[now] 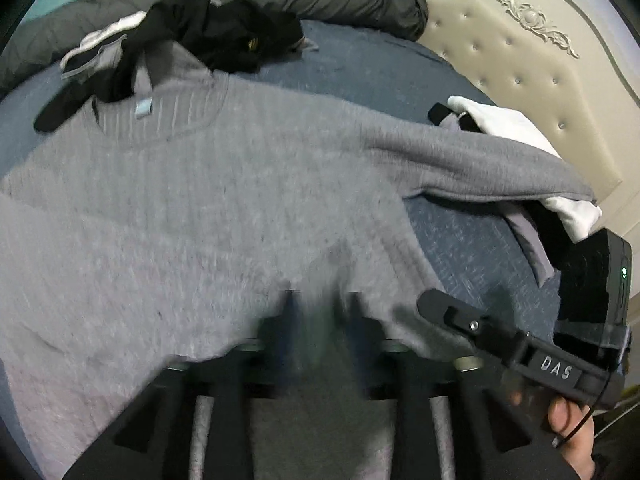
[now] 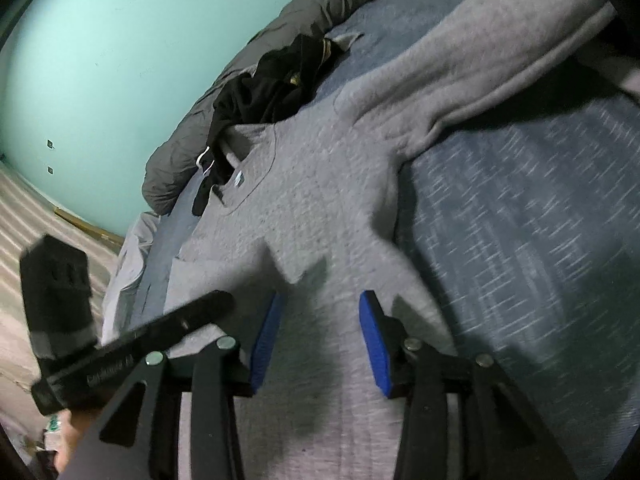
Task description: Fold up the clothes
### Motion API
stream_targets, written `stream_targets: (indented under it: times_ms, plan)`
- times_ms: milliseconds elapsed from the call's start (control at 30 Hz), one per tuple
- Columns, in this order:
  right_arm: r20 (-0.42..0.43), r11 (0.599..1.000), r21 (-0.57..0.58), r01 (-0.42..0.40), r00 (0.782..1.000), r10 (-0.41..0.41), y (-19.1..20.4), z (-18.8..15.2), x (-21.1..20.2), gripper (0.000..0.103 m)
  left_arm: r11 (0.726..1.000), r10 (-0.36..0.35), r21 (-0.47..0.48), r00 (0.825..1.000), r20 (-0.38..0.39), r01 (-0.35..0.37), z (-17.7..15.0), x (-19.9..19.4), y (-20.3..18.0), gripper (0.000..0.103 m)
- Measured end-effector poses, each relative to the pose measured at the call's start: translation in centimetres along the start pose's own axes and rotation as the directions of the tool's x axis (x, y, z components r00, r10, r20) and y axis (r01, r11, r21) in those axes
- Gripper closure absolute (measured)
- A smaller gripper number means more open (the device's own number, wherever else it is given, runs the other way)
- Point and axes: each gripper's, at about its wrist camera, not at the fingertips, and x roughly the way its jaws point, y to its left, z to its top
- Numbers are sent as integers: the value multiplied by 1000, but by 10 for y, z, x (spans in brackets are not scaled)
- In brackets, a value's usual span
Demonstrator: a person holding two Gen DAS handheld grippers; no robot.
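The grey sweater [image 1: 208,200] lies spread flat on the bed [image 1: 460,248], neck away, unfolded; left gripper [image 1: 320,304] is blurred, its opening unclear, right gripper [image 2: 320,320] gapes empty above the hem, and a fold would likely need a sleeve or side edge pinched.

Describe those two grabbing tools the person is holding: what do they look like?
Both are black plastic tools with linkage arms joined by silver round pins. The right gripper has jaws lined with bright blue pads. The left gripper is motion-blurred. In the left view, the right tool's side bar reads "DAS", with a thin black cable and a small green light.
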Motion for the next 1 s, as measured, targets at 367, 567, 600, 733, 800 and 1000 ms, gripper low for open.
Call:
stream_targets:
  times_ms: [367, 567, 600, 733, 800, 1000]
  plan:
    - [-79, 1000, 3, -1, 997, 1, 6, -5, 22, 53, 996, 75, -49, 996, 58, -72, -44, -49, 66, 43]
    - [-132, 999, -25, 40, 990, -44, 14, -15, 42, 52, 979, 147, -152, 985, 89, -133, -73, -73, 120, 37]
    - [-139, 998, -38, 47, 989, -52, 15, -17, 45, 52, 973, 163, -178, 982, 94, -144, -78, -77, 131, 36]
    - [-138, 994, -78, 75, 987, -85, 22, -25, 52, 52, 948, 216, -261, 970, 111, -181, -97, -90, 169, 36]
    - [-131, 994, -87, 73, 988, -84, 23, -26, 52, 54, 941, 230, -282, 965, 123, -188, -105, -96, 181, 35]
    - [-102, 994, -100, 52, 993, -62, 25, -28, 51, 92, 926, 264, -317, 952, 156, -205, -129, -109, 205, 32]
